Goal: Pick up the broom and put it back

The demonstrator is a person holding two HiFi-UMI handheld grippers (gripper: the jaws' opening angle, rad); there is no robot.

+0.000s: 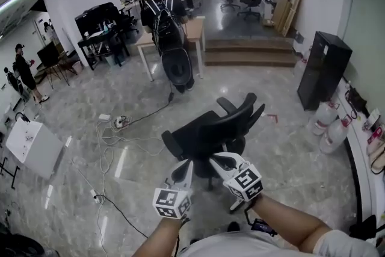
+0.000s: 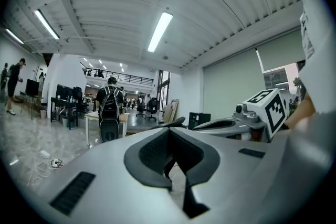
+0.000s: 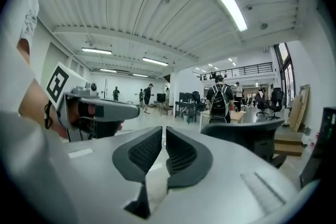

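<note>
No broom shows in any view. Both grippers are held side by side at the bottom of the head view, pointing out over the floor toward a black office chair [image 1: 216,126]. My left gripper [image 1: 186,168] has its dark pads meeting at the tips [image 2: 169,136], with nothing between them. My right gripper [image 1: 221,159] has its pads drawn together to a thin slit [image 3: 164,134], also with nothing in it. Each gripper view shows the other gripper's marker cube beside it.
Cables and a power strip [image 1: 111,129] trail over the shiny floor at left, near a white board [image 1: 33,144]. A black cabinet [image 1: 323,69] and water jugs [image 1: 328,120] stand at right. A person with a backpack [image 1: 168,33] stands by a table before the steps [image 1: 249,52].
</note>
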